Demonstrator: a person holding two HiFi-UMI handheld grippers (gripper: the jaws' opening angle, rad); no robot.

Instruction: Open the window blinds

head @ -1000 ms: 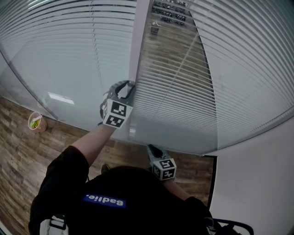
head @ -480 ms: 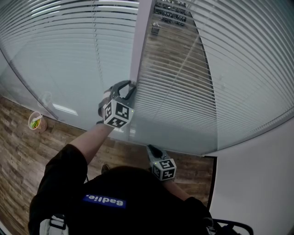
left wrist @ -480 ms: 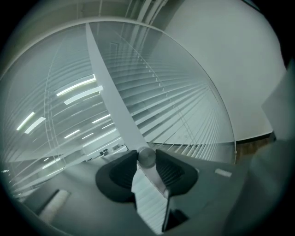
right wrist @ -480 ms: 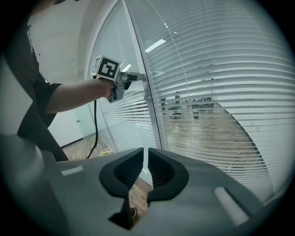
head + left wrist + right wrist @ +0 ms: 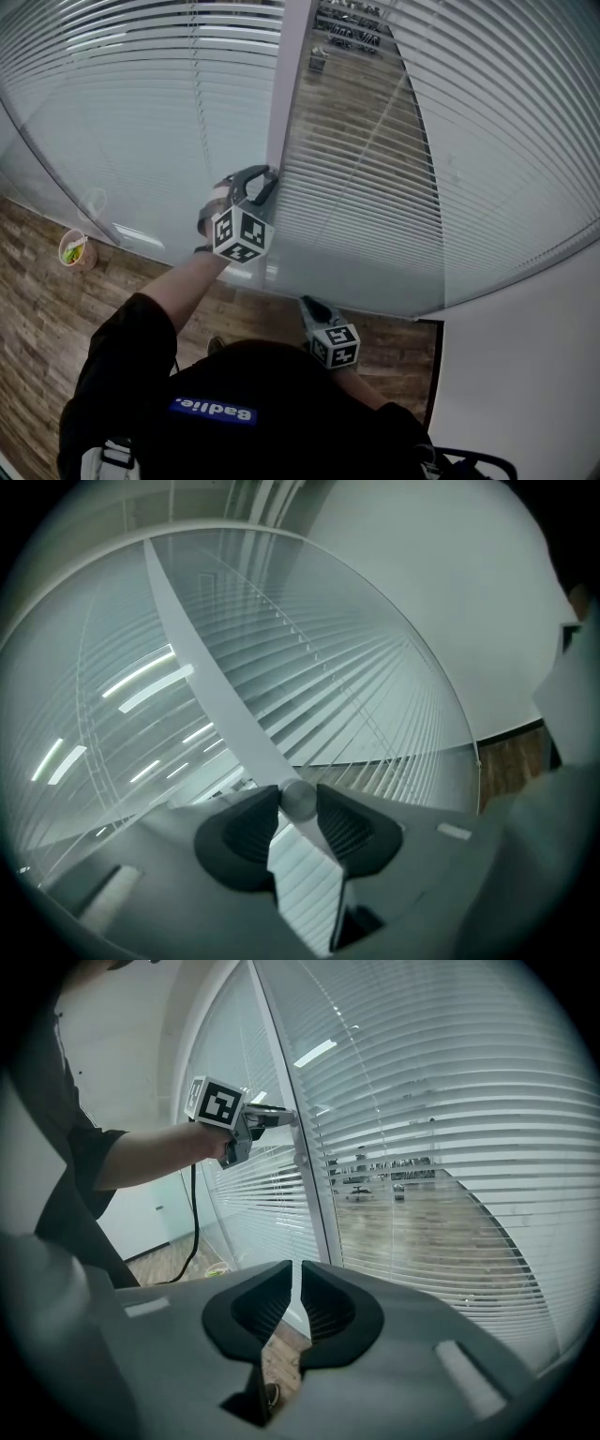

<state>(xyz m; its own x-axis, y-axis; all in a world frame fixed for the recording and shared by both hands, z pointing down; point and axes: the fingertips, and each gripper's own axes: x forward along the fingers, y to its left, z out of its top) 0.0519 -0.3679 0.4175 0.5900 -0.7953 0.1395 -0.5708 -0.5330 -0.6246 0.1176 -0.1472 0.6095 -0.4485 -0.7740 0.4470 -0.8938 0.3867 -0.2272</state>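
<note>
Reaching forward, left tongs [image 5: 265, 176] clamp blinds knob [image 5: 299, 800]; right tongs [image 5: 295, 1269] low, closed, empty.

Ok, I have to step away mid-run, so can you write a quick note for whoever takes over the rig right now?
Left gripper: clamped on the small round knob on the window frame.
Right gripper: held low, jaws nearly together, empty.
Blinds: the right blind lets the room beyond show through; the left blind looks closed.
Left to do: probably turn the knob until the slats stand open. I cannot tell which blind it drives.
</note>
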